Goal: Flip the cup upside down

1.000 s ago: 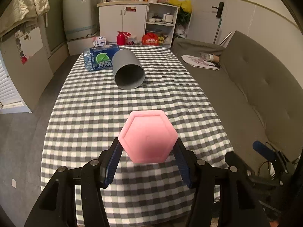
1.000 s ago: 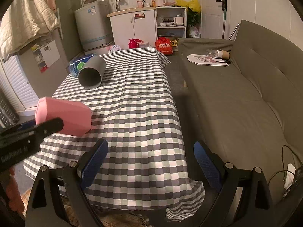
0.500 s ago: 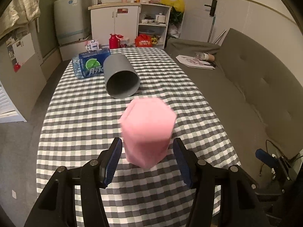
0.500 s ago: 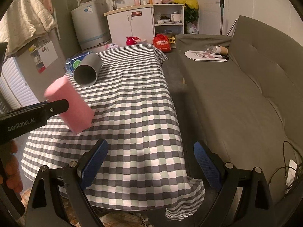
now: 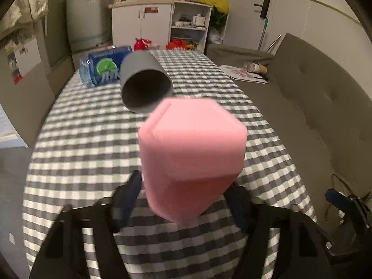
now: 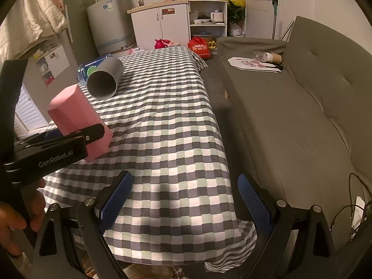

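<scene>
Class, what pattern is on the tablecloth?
The tablecloth has a grey and white check, clearest in the right wrist view.

One pink cup (image 5: 192, 155), one grey cup (image 5: 144, 82), one bottle pack (image 5: 102, 68).

checked table (image 6: 167, 125), grey cup (image 6: 104, 81) lying, blue pack (image 5: 102, 68)
</scene>
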Demonstrator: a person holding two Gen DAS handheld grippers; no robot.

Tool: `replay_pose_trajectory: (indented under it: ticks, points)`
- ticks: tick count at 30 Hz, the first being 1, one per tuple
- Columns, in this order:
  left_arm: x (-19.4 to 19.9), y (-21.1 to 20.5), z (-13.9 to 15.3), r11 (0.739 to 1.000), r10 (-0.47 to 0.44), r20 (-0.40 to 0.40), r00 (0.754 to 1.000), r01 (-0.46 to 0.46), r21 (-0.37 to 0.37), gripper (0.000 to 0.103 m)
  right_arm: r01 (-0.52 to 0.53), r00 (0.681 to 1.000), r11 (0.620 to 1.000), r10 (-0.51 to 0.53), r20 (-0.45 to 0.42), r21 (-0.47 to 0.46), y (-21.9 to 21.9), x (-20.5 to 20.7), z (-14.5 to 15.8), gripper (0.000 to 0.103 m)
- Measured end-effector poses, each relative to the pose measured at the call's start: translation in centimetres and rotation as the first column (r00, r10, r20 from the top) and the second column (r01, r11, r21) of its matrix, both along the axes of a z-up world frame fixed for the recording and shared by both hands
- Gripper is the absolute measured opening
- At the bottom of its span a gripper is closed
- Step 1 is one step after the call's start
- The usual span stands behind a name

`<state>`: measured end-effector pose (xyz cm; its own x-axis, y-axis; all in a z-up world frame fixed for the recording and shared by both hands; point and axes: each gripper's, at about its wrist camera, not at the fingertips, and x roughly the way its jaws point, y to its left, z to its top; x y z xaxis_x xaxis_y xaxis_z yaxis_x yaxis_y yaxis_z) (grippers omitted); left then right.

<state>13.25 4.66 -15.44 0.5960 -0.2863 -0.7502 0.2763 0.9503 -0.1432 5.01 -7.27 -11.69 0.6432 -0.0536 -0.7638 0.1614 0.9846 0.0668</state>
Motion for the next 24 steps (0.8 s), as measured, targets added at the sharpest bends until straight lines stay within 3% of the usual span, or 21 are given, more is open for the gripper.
replay_pose_trajectory:
  ticks: [5,9,11,16,24]
  points:
    - [-0.6,-0.1,0.2,0.999,-0.021,-0.02,1.0,0.021,-0.034,0.065,0.01,1.0,1.0,-0.01,-0.007,-0.002,-0.2,0.4,-0.1,0.092]
    - [-1.0,-0.8,0.0,0.999,-0.034,-0.002,0.999,0.034,0.008,0.067,0.009,1.0,1.0,-0.009,-0.007,-0.006,-0.1,0.4,0.1,0.092]
    - [-0.8,-1.1,-0.6,0.998,-0.027,-0.034,0.999,0.029,0.053,0.081,0.009,1.0,1.0,-0.009,-0.003,-0.011,-0.1,0.3,0.4,0.092]
    - [-2.0,-1.0,-1.2,0.988,-0.051,-0.018,0.999,0.053,0.146,0.082,0.012,1.0,1.0,-0.012,0.011,-0.015,0.1,-0.4,1.5,0.092]
    - [-6.2,1.8,1.2,0.991,-0.031,0.03,0.999,0.027,0.131,0.083,-0.001,0.998,1.0,0.001,0.064,-0.011,1.1,-2.2,4.2,0.092]
